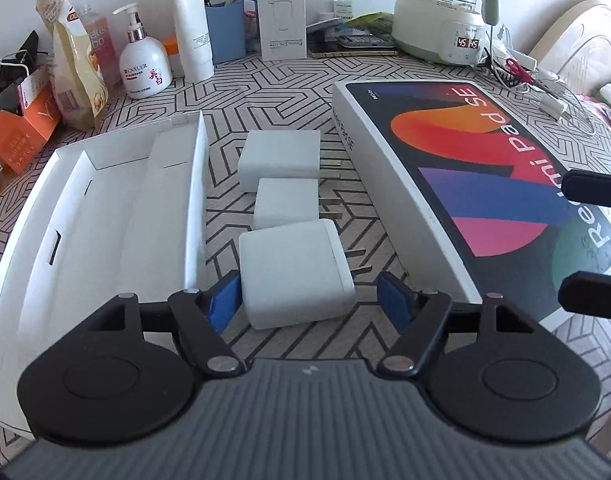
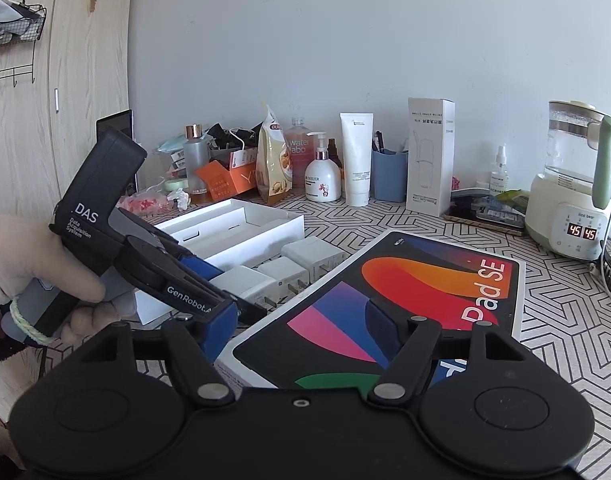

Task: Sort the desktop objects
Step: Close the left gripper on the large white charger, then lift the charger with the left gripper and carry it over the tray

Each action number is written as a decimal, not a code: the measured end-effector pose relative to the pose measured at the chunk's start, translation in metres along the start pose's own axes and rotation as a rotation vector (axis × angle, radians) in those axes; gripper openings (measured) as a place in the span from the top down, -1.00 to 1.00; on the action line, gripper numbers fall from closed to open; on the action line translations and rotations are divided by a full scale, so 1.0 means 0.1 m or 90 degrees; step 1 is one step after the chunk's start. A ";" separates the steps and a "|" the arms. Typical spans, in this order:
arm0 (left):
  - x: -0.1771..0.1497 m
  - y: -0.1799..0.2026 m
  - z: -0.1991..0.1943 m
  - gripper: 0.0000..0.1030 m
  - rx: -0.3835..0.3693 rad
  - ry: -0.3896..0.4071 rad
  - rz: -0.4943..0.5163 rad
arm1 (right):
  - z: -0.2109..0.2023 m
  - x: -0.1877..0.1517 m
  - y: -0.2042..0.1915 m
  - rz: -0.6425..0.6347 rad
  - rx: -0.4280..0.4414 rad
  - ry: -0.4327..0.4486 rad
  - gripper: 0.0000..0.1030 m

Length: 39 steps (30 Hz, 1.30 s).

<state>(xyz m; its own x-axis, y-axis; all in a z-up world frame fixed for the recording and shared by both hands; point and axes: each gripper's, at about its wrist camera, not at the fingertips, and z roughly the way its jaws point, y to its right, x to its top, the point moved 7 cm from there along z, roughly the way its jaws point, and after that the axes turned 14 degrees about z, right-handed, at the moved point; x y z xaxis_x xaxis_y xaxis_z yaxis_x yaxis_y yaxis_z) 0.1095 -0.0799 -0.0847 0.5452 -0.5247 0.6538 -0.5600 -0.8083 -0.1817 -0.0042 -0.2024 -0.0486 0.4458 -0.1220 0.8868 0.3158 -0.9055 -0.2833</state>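
Left wrist view: spread left tongs point(image 1: 309, 298) either side of nearest white charger point(image 1: 295, 276), not pinching.

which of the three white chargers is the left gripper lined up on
The nearest white charger, the closest of the row of three, sits between the open left gripper fingers. The middle charger and far charger lie beyond it.

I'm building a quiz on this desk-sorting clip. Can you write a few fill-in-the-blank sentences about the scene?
1. ____ white chargers lie in a row between the open white tray and the tablet box.
2. The left gripper has its blue fingers ____ around the nearest charger.
3. The kettle base display reads ____.
4. The right gripper hovers over the ____ box.

Missing words: three; open; 45; tablet
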 end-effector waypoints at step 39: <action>-0.05 0.09 -0.12 -0.08 -0.043 0.037 -0.013 | -0.08 -0.01 0.00 0.020 -0.017 0.013 -0.53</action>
<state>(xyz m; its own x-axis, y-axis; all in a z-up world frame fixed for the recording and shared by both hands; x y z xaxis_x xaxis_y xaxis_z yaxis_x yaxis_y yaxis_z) 0.0939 -0.0812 -0.0805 0.5207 -0.4899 0.6992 -0.5908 -0.7980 -0.1191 -0.0110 -0.2057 -0.0462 0.4381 -0.1586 0.8848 0.2798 -0.9113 -0.3019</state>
